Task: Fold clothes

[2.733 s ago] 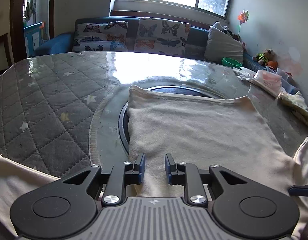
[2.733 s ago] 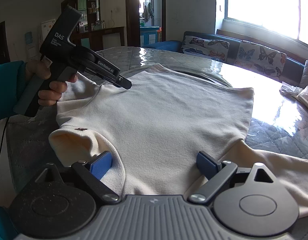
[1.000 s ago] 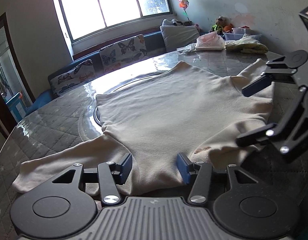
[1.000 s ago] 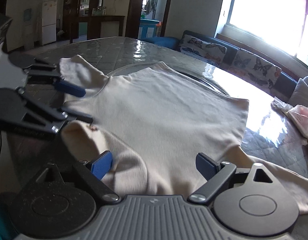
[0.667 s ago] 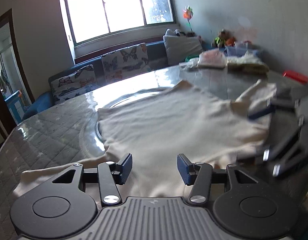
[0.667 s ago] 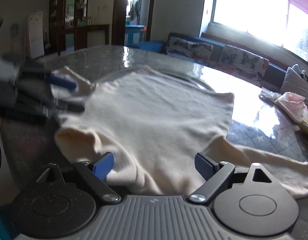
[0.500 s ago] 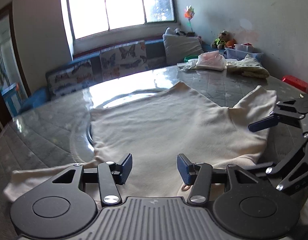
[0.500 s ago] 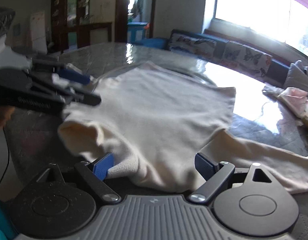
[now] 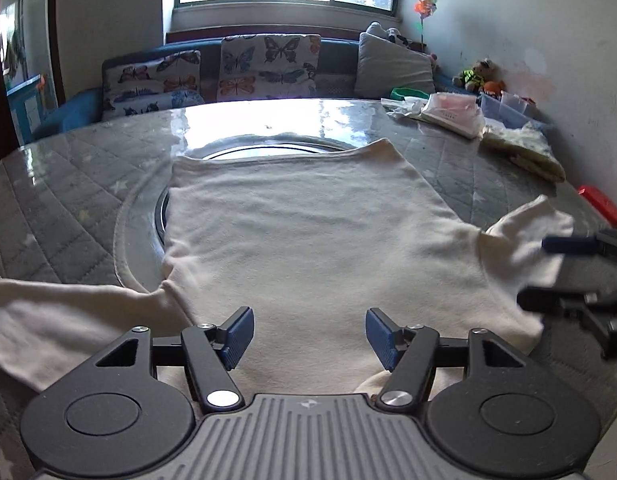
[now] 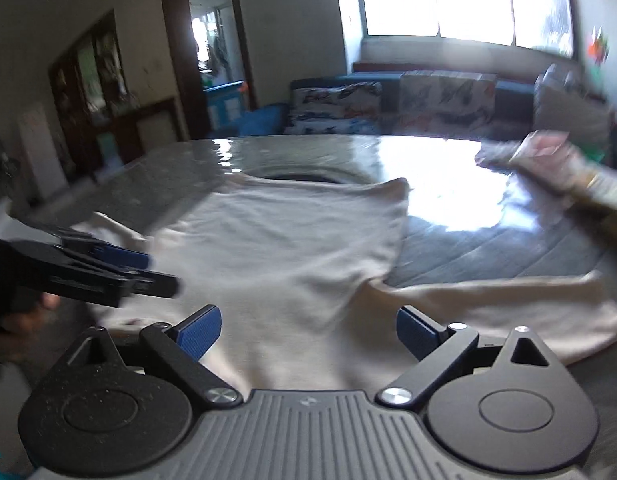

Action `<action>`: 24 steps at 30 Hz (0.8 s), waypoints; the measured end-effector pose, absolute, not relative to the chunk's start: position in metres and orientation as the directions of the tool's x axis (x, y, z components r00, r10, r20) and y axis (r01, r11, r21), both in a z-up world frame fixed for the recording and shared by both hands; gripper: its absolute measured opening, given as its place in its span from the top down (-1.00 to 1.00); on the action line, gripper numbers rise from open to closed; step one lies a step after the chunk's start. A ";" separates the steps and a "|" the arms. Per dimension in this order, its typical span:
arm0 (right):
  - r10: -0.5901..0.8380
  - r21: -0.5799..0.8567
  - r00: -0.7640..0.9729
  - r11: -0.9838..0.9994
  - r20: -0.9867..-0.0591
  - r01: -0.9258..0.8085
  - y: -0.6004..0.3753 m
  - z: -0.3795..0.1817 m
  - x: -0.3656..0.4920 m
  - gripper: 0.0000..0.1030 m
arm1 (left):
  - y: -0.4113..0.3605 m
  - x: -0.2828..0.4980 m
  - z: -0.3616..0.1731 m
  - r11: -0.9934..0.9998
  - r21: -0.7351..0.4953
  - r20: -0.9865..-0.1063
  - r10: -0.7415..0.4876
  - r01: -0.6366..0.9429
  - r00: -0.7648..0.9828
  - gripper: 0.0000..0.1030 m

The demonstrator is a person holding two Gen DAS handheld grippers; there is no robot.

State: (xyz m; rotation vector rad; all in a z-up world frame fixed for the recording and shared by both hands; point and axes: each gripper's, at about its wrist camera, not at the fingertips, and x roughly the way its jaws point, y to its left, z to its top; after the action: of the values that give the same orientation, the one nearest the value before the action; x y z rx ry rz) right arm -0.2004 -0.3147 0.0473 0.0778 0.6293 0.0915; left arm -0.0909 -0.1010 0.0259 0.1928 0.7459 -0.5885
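A cream long-sleeved top [image 9: 308, 232] lies flat on the grey quilted table [image 9: 60, 184], hem at the far side, collar end near me. My left gripper [image 9: 308, 338] is open and empty, just above the near edge of the top. My right gripper [image 10: 308, 330] is open and empty over the same edge; this view is blurred. It also shows at the right edge of the left wrist view [image 9: 564, 272], beside the right sleeve [image 9: 528, 236]. The left sleeve [image 9: 68, 312] lies spread to the left. The top [image 10: 292, 248] and left gripper [image 10: 144, 270] show in the right wrist view.
A glass turntable [image 9: 268, 148] sits under the top's far end. Bags and folded cloth [image 9: 452, 110] lie at the table's far right, with a red object [image 9: 600, 204] near the right edge. A sofa with butterfly cushions [image 9: 268, 64] stands behind the table.
Both grippers have swung round to face the top's hem more squarely. The left gripper has opened wider than it was 2.7 s ago. The top lies as it did.
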 end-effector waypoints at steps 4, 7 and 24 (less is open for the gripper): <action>0.108 0.086 0.797 0.994 -0.594 -0.070 -0.306 0.038 -0.194 -0.86 | -0.107 -0.114 0.019 0.771 0.085 -0.673 -0.423 0.631 0.607 -0.27; 0.132 0.032 0.788 0.989 -0.601 -0.141 -0.286 0.032 -0.195 -0.86 | -0.106 -0.127 0.013 0.738 0.138 -0.666 -0.424 0.660 0.614 -0.27; -0.033 -0.011 0.809 0.999 -0.587 0.033 -0.319 0.037 -0.188 -0.96 | -0.115 -0.083 0.036 0.820 -0.122 -0.695 -0.473 0.559 0.542 -0.45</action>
State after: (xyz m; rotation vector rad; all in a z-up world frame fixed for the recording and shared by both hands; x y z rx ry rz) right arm -0.1880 -0.3186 0.0367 -0.0006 0.6274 -0.0351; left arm -0.0832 -0.1150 0.0357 0.1189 0.7878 -0.6142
